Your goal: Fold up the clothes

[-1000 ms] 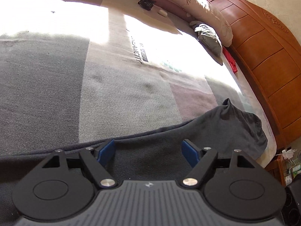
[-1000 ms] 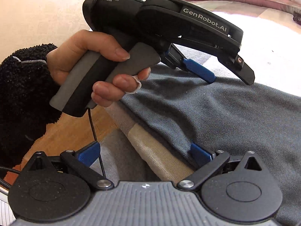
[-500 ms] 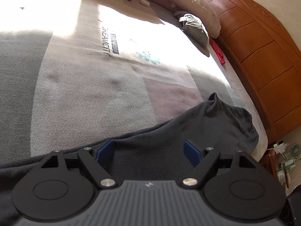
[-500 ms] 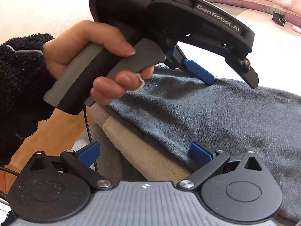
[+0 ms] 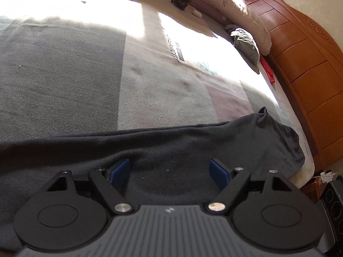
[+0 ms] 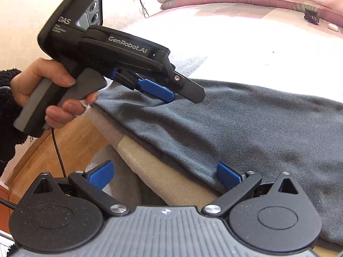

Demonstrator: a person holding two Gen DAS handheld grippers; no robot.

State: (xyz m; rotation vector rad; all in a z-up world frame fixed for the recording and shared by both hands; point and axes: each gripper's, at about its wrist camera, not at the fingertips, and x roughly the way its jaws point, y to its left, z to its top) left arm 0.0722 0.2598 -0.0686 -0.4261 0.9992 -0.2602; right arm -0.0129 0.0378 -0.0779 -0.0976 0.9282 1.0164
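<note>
A dark grey garment (image 5: 193, 141) lies flat along the near edge of a bed (image 5: 64, 75), stretched from left to right, with a bunched end reaching the bed's right edge near the wooden footboard (image 5: 304, 68). In the right wrist view the same garment (image 6: 246, 128) runs from the bed's near left corner out to the right, its hem following the mattress edge.

The left gripper (image 5: 170, 170) hangs low over the garment with its 2 blue pads spread wide; cloth shows under the gap, but neither pad pinches it. Seen from the right wrist camera, the left gripper (image 6: 184, 93) is held by a hand (image 6: 53, 94) in a black fleecy sleeve (image 6: 6, 115), its tips angled down to the garment's left end, where 1 blue pad (image 6: 156, 90) sits at the fabric; whether it touches I cannot tell.

The right gripper (image 6: 165, 176) is spread as well. Its right pad (image 6: 228, 175) is at the garment's near hem and its left pad (image 6: 100, 175) is off the bed's edge, above the wooden floor (image 6: 53, 150). Nothing is clamped.

The bedcover is patched in grey, beige and mauve blocks, with strong sunlight across its far half. On the far side lie a black hair clip (image 5: 180, 1), a pink pillow (image 5: 240, 4), a small grey bundle (image 5: 244, 40) and something red (image 5: 269, 70) by the footboard.
</note>
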